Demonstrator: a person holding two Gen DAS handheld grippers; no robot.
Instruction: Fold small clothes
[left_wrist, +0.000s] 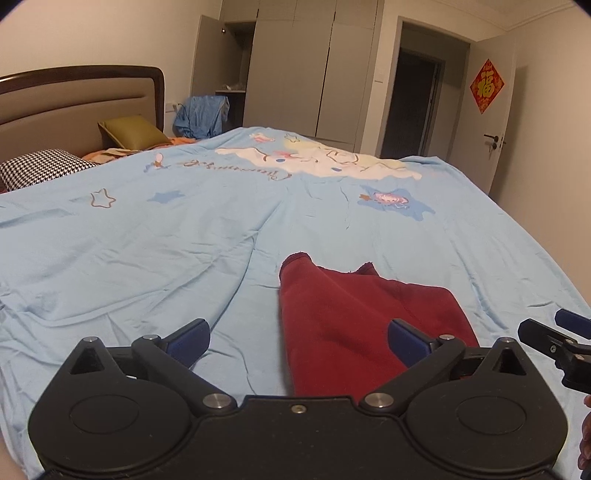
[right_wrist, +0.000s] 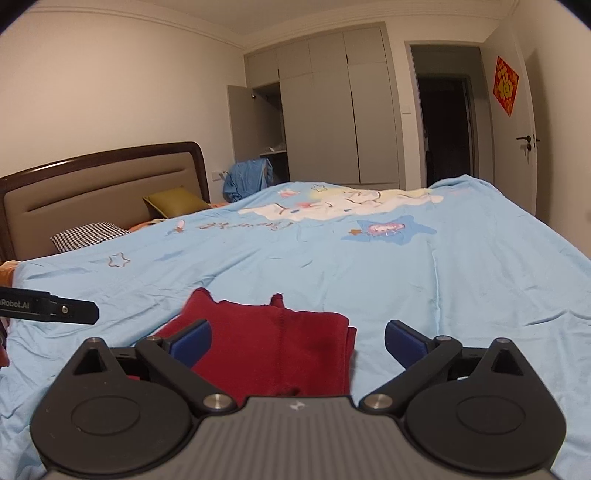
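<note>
A dark red garment (left_wrist: 354, 314) lies folded flat on the light blue bedspread (left_wrist: 147, 240). My left gripper (left_wrist: 298, 341) hovers over its near left edge, jaws wide open, blue pads clear of the cloth. The right gripper (left_wrist: 565, 332) shows at the right edge of that view. In the right wrist view the red garment (right_wrist: 280, 343) lies just ahead of my right gripper (right_wrist: 298, 341), which is open with nothing between its pads. A finger of the left gripper (right_wrist: 55, 308) pokes in from the left.
The blue bedspread (right_wrist: 443, 288) with cartoon prints covers the bed. A houndstooth pillow (left_wrist: 40, 166) and an olive cushion (left_wrist: 133, 131) lie by the headboard (left_wrist: 74, 99). Blue clothing (left_wrist: 201, 114) hangs by the wardrobe (left_wrist: 306, 70). A door (left_wrist: 498, 122) stands open at the right.
</note>
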